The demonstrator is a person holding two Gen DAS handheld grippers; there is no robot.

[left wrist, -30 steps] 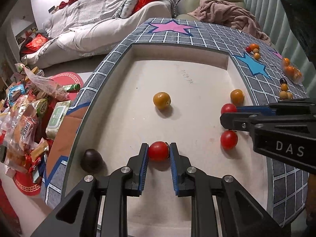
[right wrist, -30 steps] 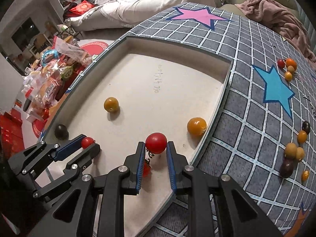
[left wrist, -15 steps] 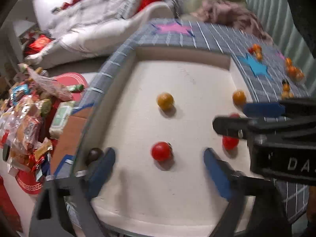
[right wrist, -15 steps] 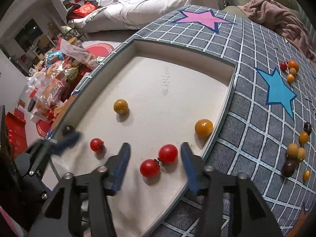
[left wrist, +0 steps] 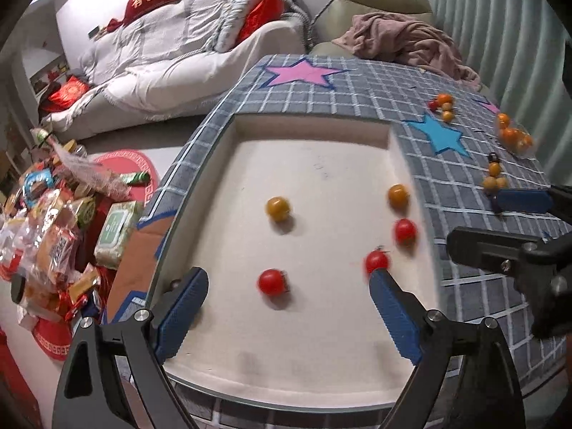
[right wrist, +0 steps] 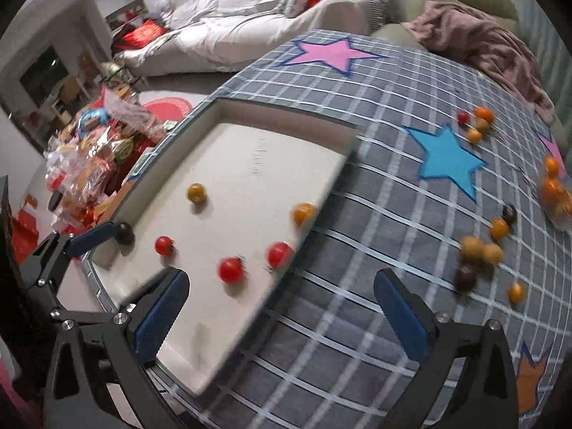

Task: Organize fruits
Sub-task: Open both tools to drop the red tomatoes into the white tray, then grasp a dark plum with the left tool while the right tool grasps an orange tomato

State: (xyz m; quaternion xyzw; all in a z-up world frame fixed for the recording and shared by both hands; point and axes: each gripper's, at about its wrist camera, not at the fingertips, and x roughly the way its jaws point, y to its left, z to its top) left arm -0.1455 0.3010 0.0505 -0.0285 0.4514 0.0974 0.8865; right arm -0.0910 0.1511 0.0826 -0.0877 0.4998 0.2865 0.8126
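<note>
Both grippers are hanging wide apart and holding nothing. The left gripper (left wrist: 287, 307) is sitting over the near edge of the cream tray (left wrist: 321, 350), its blue pads spread either side of a red tomato (left wrist: 272, 281) that is lying free on the tray floor, touching neither pad. The right gripper (right wrist: 282, 307) is hovering over the tray's right edge, one pad above the tray and the other above the checked cloth (right wrist: 357, 321) beside it.

On the tray, two more red tomatoes (left wrist: 376, 261) (left wrist: 405, 231) are lying near the right wall, close together; whether they are touching cannot be told. An orange tomato (left wrist: 398, 195) is resting against the right wall farther back, and a second orange tomato (left wrist: 278, 208) is sitting near the middle. A dark fruit (right wrist: 124, 232) is lying in the near left corner, just beside the left gripper's pad in the right wrist view.

Out on the cloth, well apart from the tray, loose fruit is waiting in small groups: a cluster of orange and dark ones (right wrist: 479, 250) toward the near right edge, another small bunch (right wrist: 477, 123) past the blue star (right wrist: 447, 159), and several orange ones (right wrist: 552, 187) at the far right edge. The right wrist view is blurring at the tray's edge.
</note>
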